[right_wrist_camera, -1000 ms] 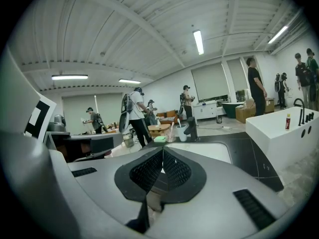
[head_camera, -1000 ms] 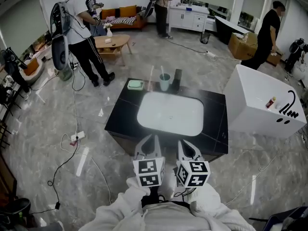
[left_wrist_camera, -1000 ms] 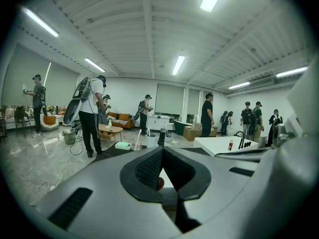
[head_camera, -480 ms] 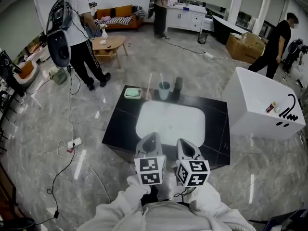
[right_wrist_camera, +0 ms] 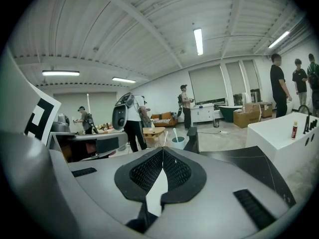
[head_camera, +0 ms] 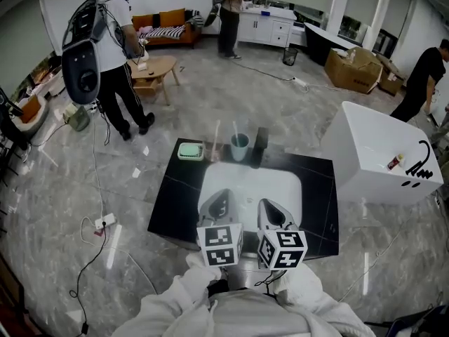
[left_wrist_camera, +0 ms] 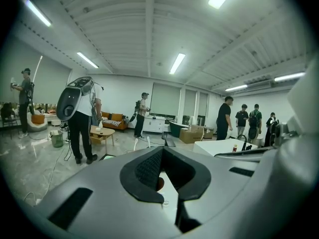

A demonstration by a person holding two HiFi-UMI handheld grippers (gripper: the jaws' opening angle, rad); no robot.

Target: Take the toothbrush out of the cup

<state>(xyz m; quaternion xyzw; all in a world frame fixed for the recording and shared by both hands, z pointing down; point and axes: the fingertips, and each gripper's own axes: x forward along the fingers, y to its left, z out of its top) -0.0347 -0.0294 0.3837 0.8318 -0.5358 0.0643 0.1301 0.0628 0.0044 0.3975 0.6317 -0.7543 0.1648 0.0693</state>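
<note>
- Toothbrush (head_camera: pixel 235 128) stands upright in the cup (head_camera: pixel 240 146) in the head view, on the black counter (head_camera: pixel 175 195) just behind the white sink (head_camera: pixel 210 175). A green soap dish (head_camera: pixel 190 150) lies behind the sink's far left corner. A dark upright fixture (head_camera: pixel 260 142) stands just right of the cup.
- In the same view the left gripper (head_camera: pixel 219 194) and right gripper (head_camera: pixel 269 203) hang side by side over the sink's near edge, well apart from the cup.
- Left gripper view: the left gripper (left_wrist_camera: pixel 162 148) has its jaws meeting at the tips, with nothing held. The sink's white basin shows through the gap lower down.
- Right gripper view: the right gripper (right_wrist_camera: pixel 162 149) has its jaws closed tip to tip and is empty. Beyond them, behind the sink, the cup (right_wrist_camera: pixel 177 142) holds the toothbrush (right_wrist_camera: pixel 174 133), next to the dark fixture (right_wrist_camera: pixel 192 139).
- Around the sink lies a grey marbled floor (head_camera: pixel 84 167) with cables. A white tub (head_camera: pixel 379 153) stands to the sink's right. Several people stand farther off, near an orange sofa (head_camera: pixel 165 21).
</note>
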